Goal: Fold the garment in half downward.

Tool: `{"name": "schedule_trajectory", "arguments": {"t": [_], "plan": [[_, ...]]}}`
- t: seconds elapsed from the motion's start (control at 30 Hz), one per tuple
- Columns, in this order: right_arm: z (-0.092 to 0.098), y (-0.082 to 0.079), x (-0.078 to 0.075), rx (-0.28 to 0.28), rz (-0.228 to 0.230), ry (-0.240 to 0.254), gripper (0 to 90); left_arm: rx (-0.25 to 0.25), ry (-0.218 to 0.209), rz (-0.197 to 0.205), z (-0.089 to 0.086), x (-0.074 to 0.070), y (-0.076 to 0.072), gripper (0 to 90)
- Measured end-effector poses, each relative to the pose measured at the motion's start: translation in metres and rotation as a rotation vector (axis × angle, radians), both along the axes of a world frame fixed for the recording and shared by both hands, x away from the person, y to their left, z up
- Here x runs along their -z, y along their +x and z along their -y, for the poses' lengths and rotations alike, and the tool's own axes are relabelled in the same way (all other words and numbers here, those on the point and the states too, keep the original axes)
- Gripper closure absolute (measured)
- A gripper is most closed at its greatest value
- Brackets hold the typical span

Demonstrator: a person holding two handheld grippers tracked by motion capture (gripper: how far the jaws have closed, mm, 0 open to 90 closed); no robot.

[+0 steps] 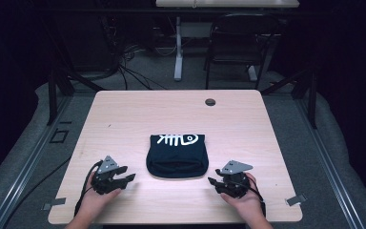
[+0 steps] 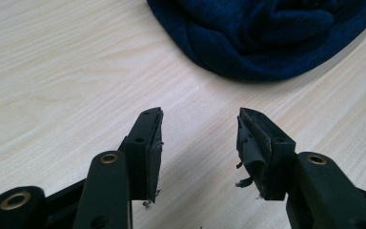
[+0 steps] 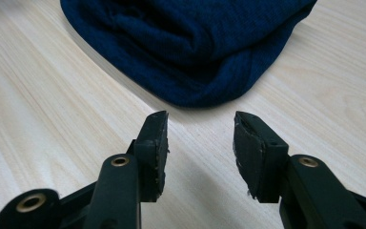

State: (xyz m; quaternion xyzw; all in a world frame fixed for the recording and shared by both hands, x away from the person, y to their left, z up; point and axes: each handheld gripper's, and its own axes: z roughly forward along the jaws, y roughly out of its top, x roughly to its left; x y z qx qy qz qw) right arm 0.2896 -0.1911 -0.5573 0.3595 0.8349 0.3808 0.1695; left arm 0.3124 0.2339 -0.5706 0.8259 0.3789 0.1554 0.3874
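Beside the folded garment (image 1: 177, 156), both grippers' jaws gape wide over bare table (image 1: 124, 119).

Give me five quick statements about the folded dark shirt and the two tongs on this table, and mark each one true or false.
1. The folded navy shirt lies on the wooden table between the two tongs. True.
2. The left tongs are clamped on the shirt's edge. False: their jaws stand open over bare wood, with the shirt apart from them.
3. The right tongs are open with nothing between the jaws. True.
4. The shirt's white print is a row of stars. False: it looks like a fish skeleton.
5. The shirt hangs over the table's near edge. False: it lies wholly on the tabletop, near the middle.
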Motion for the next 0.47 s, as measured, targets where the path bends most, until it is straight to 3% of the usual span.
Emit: {"name": "schedule_trajectory", "arguments": {"t": [0.3,0.47], "plan": [[-0.0043,0.0006,0.0075,-0.003,0.016,-0.064,54.9,0.009,0.006,-0.014,0.0033,0.0035,0.0015,51.5],[-0.0058,0.0003,0.0081,-0.005,0.024,-0.058,53.5,0.012,-0.002,-0.011,0.0052,0.0021,0.0009,50.3]]}}
